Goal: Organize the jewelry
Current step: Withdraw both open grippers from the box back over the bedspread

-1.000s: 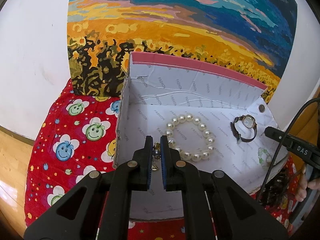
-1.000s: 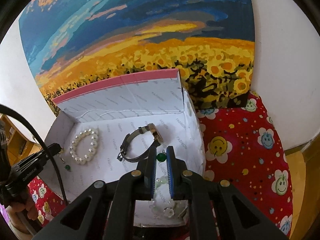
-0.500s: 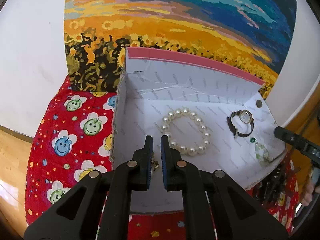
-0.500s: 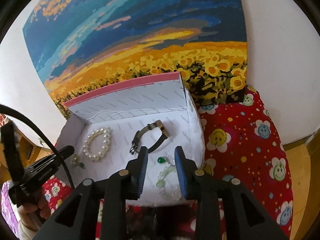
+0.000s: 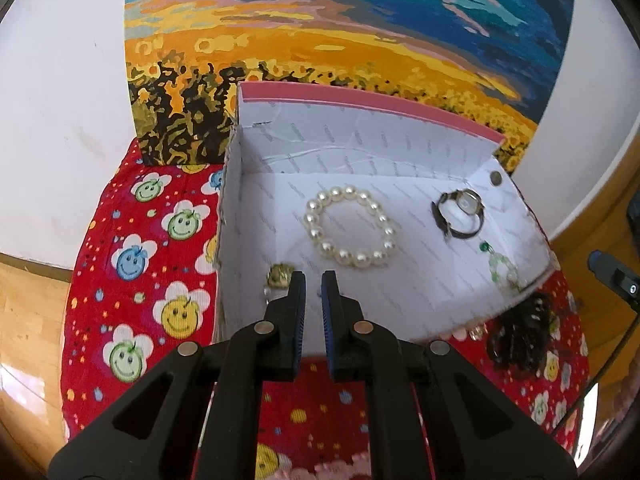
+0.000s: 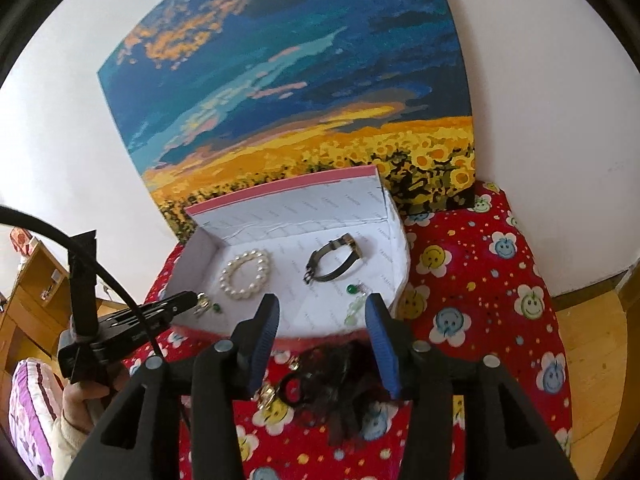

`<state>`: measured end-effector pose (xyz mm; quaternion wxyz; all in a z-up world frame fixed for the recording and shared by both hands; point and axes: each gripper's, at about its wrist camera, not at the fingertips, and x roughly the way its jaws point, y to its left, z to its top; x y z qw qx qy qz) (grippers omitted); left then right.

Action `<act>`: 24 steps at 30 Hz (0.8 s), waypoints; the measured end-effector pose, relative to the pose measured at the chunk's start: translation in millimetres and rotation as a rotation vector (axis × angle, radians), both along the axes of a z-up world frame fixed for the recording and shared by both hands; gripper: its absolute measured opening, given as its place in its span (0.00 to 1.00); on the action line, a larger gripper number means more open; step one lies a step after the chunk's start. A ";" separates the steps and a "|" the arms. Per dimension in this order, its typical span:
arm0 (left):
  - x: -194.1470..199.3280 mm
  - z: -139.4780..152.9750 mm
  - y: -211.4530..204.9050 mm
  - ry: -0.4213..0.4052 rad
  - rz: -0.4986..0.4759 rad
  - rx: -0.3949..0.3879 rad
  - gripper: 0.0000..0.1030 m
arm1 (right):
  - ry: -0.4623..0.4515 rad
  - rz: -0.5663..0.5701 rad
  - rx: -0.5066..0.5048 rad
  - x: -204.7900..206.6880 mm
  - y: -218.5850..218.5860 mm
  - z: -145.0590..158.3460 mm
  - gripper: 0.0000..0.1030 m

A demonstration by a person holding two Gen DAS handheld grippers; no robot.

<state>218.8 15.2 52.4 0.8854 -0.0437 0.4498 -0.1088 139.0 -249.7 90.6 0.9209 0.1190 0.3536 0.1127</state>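
Jewelry mostly sits in the box already. Going left to right, we see an earring near the front-left corner just beside the left gripper, whose fingers are nearly closed and, as far as we can tell, grasp nothing; then the pearls, the watch and a green earring at the right edge. Our right gripper is spread wide and empty above a dark hairpiece on the cloth. We judge that is next: come down straight, close on the bulk, not on loose strands.
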 end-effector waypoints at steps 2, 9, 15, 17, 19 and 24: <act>-6.9 2.3 -0.6 0.002 -0.007 0.001 0.07 | -0.006 0.006 0.000 -8.6 3.3 1.1 0.47; -41.3 20.2 2.3 -0.032 -0.013 0.006 0.13 | -0.019 0.024 0.014 -36.3 11.1 0.8 0.48; -74.7 36.2 8.7 -0.094 0.005 -0.003 0.70 | -0.013 0.033 0.021 -55.2 15.2 -5.1 0.48; -85.6 40.4 11.3 -0.098 0.004 -0.007 0.70 | -0.007 0.034 0.027 -60.9 15.7 -8.2 0.50; -94.6 43.1 13.7 -0.102 0.006 -0.010 0.70 | 0.004 0.032 0.036 -67.2 15.0 -11.9 0.50; -116.9 40.2 16.8 -0.095 0.013 -0.006 0.70 | 0.009 0.027 0.060 -82.7 12.5 -14.8 0.53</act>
